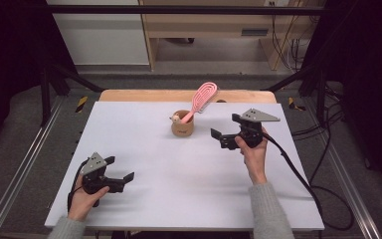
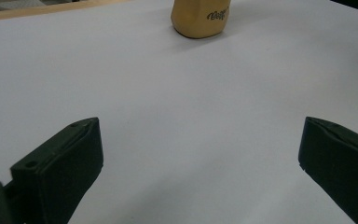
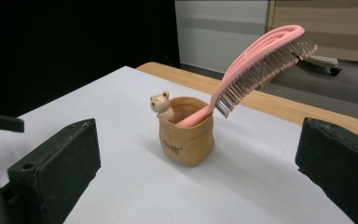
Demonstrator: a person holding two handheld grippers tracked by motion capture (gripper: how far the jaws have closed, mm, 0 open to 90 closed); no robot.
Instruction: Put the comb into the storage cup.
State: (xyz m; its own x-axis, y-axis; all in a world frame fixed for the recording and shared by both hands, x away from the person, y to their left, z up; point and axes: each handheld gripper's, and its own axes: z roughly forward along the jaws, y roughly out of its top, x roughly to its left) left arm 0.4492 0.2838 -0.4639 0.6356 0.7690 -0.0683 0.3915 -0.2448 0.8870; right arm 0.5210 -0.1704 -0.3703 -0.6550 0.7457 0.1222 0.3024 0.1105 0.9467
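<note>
Pink brush (image 1: 202,100) standing handle-down in tan cup (image 1: 182,125), upper centre of white worktop (image 1: 179,189).

Right gripper (image 1: 227,130) just right of cup, jaws wide apart, empty. Left gripper (image 1: 120,169) lower left, well apart from cup, likewise spread and holding nothing.

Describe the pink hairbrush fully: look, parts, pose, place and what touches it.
The pink hairbrush looks like glossy plastic, with a looped, slotted oval head and rows of thin grey-tipped bristles on its underside. It stands handle-down in the tan bear-topped cup, leaning on the rim, with its head overhanging away from the bear. The cup stands on the white table near its far edge. Only the cup touches it; the right gripper is open beside the cup, apart from both.
</note>
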